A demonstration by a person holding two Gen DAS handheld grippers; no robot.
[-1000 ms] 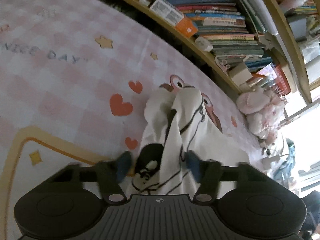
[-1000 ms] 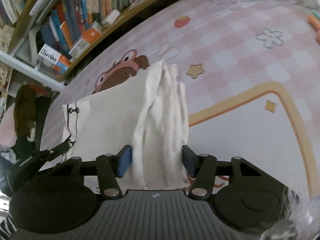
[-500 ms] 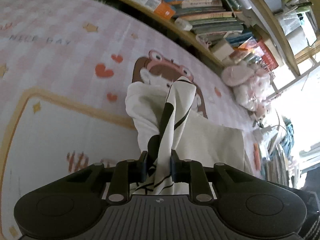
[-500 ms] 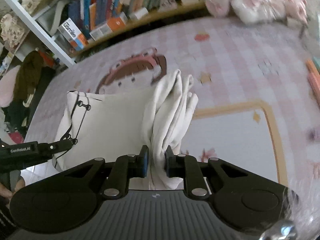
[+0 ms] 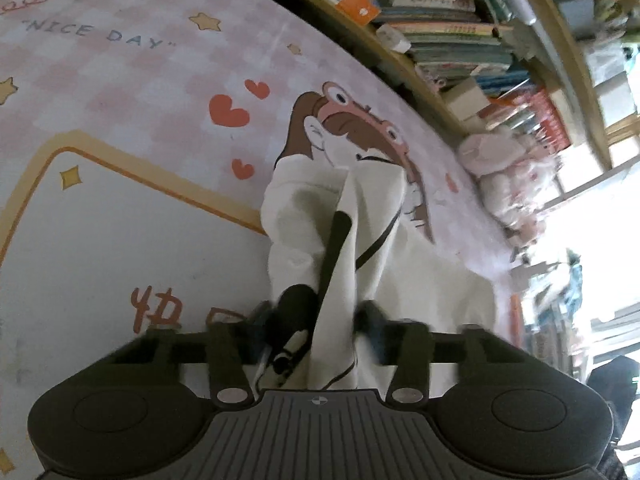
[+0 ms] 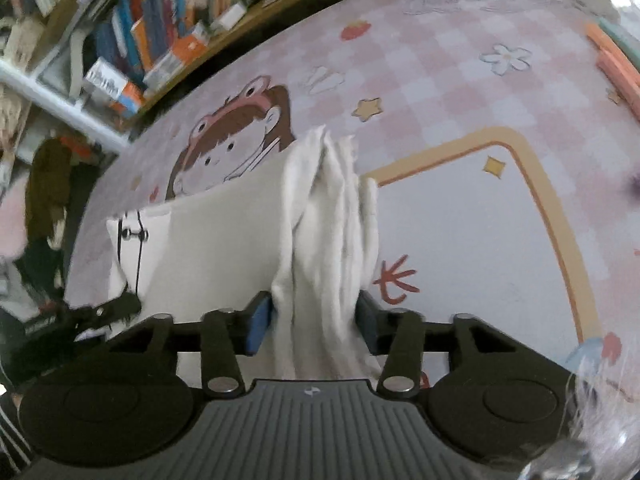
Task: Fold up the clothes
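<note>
Home bedroom, cartoon play mat [image 5: 120, 80], crowded bookshelf [image 5: 440, 20], plush toys [image 5: 508, 168]

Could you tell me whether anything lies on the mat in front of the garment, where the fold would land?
Nothing visible does. The garment bunches between both grippers' open jaws, left gripper and right gripper, and the mat beyond shows only its print.

a pink checked bed cover [image 5: 120, 80] printed with hearts, stars, "nice day" lettering and a cartoon girl in a frog hat [image 6: 236, 136] fills the lower ground. behind it runs a wooden bookshelf [image 5: 440, 28] packed with stacked books. pink plush toys [image 5: 508, 168] sit at its end, beside glaring window light [image 5: 608, 240].
</note>
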